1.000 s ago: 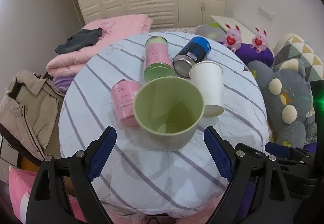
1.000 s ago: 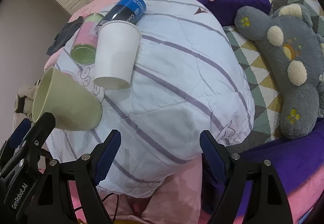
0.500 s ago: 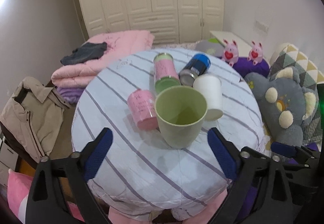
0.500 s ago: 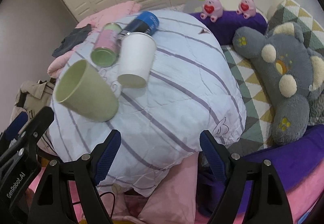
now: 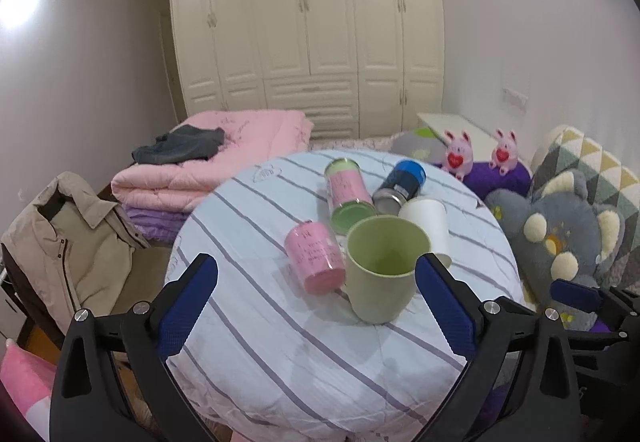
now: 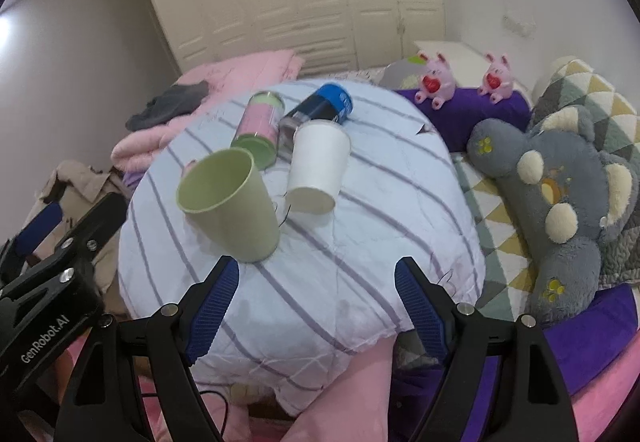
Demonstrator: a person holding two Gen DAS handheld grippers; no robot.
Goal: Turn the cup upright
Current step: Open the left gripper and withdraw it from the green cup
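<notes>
Green cup (image 5: 382, 266) stands upright on the quilt (image 5: 304, 354). Hold left gripper (image 5: 316, 306) and right gripper (image 6: 316, 306) released (nothing grasped); retreat without nudging it.

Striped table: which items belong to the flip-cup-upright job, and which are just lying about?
Job:
- pale green plastic cup, standing mouth-up
- left gripper, open, empty
- right gripper, open, empty

Lying about:
- white paper cup, on its side
- small pink cup, on its side
- pink-and-green tin
- blue can
- grey plush toy
- two pink plush bunnies
</notes>
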